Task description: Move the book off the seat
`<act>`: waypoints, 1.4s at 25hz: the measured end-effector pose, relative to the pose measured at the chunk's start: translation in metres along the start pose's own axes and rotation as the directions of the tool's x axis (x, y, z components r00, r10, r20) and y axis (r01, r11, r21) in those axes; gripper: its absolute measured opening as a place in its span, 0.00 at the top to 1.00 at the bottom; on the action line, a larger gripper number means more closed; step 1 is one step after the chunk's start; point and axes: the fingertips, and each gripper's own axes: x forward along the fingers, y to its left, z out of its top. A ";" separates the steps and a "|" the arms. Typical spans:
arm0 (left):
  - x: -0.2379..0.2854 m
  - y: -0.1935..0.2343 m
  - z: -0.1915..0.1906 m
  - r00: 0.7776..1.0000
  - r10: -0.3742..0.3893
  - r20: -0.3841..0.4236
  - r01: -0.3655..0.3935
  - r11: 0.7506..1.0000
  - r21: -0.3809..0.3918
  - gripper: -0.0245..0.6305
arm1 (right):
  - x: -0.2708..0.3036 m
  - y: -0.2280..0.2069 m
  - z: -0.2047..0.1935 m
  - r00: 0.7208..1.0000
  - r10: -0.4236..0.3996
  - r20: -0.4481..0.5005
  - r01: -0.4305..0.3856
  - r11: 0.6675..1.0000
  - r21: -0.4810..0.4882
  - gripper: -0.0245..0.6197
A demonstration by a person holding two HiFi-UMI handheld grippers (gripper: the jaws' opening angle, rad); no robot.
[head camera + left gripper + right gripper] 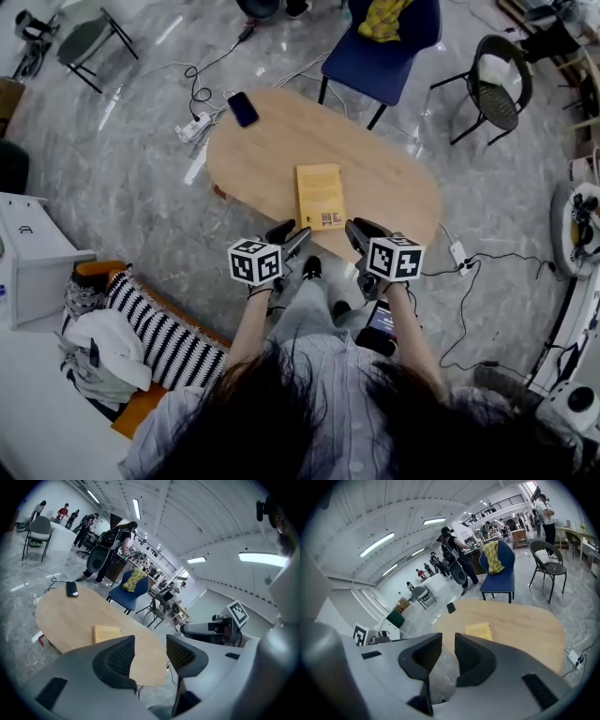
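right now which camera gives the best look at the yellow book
The head view: it looks steeply down on the book, lying flat on the table with its whole cover showing. Both gripper views also show it, but small and foreshortened at a low angle.

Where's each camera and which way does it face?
Head view: on the person's head, looking steeply down at the table and book; forearms, left gripper and right gripper show.
Left gripper view: on the left gripper, facing across the table; its parted jaws show.
Right gripper view: on the right gripper, facing the table too; its jaws show.
All three share the book.
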 end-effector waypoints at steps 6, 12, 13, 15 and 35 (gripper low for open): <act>-0.012 -0.031 -0.004 0.999 -0.054 0.002 0.054 0.998 0.043 0.65 | -0.022 0.012 0.012 0.999 -0.004 0.035 0.006 0.999 -0.040 0.82; -0.026 -0.043 -0.004 0.996 -0.080 0.024 0.078 0.994 0.083 0.66 | -0.023 0.034 0.011 1.000 0.010 0.022 -0.009 0.997 -0.081 0.82; -0.027 -0.045 -0.003 0.996 -0.081 0.027 0.079 0.993 0.083 0.66 | -0.022 0.038 0.011 1.000 0.015 0.019 -0.013 0.996 -0.087 0.82; -0.031 -0.046 0.000 0.996 -0.081 0.038 0.078 0.994 0.083 0.67 | -0.022 0.044 0.010 1.000 0.025 0.011 -0.024 0.994 -0.103 0.82; -0.065 -0.088 0.008 0.970 0.075 0.232 -0.084 0.996 0.032 0.70 | -0.048 0.061 -0.009 0.980 0.189 -0.055 -0.197 0.959 -0.205 0.83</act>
